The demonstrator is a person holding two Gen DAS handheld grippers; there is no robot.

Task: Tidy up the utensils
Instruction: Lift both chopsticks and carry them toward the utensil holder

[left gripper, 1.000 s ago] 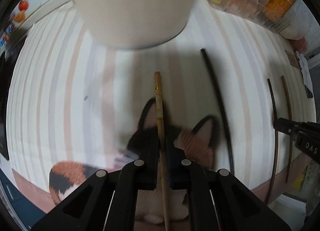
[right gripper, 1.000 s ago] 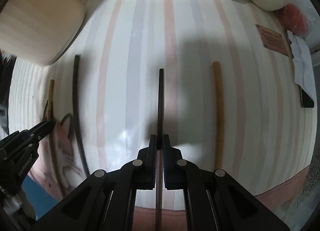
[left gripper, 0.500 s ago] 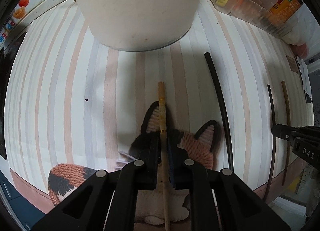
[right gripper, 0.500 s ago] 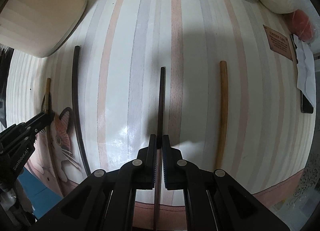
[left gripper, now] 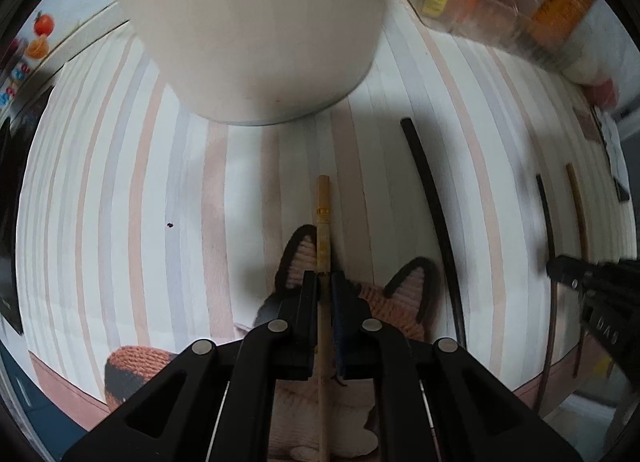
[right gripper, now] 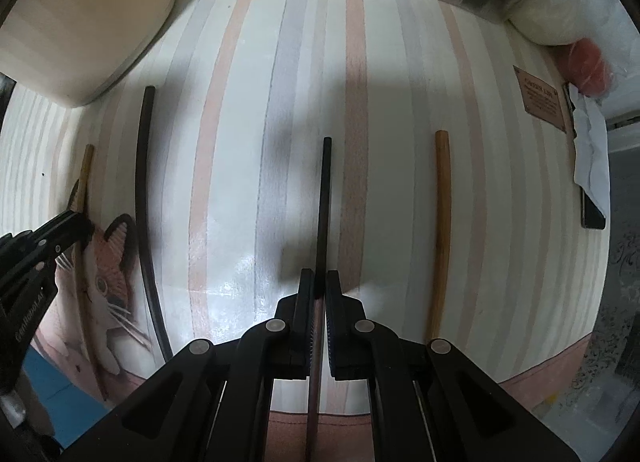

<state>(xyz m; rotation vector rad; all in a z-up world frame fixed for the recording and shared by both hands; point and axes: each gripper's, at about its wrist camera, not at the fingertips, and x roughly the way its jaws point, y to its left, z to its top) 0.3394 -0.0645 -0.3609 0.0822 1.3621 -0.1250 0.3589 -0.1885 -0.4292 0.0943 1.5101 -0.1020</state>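
My left gripper [left gripper: 324, 276] points down with its jaws closing on a light wooden chopstick [left gripper: 323, 213], and the pads press its sides. The chopstick's end reaches toward the tall cream container [left gripper: 260, 41] just ahead. My right gripper [right gripper: 319, 274] is shut on a thin dark chopstick [right gripper: 325, 189] that runs straight ahead over the striped tablecloth [right gripper: 240, 141]. A thicker black chopstick [right gripper: 142, 165] lies between the two grippers. To the right of my right gripper lies a brown chopstick [right gripper: 442, 221]. The left gripper [right gripper: 80, 221] shows at the left edge of the right wrist view.
A knitted cat mat [left gripper: 404, 302] lies under the left gripper near the table's front edge. Clear boxes with orange and yellow packets [left gripper: 520, 9] line the back. A brown card [right gripper: 542, 97], white paper [right gripper: 588, 149] and a phone [right gripper: 592, 209] sit at the far right.
The left gripper has moved toward the cream container, which now looms larger, with the light chopstick still between its jaws. The right gripper holds its dark chopstick almost in place.
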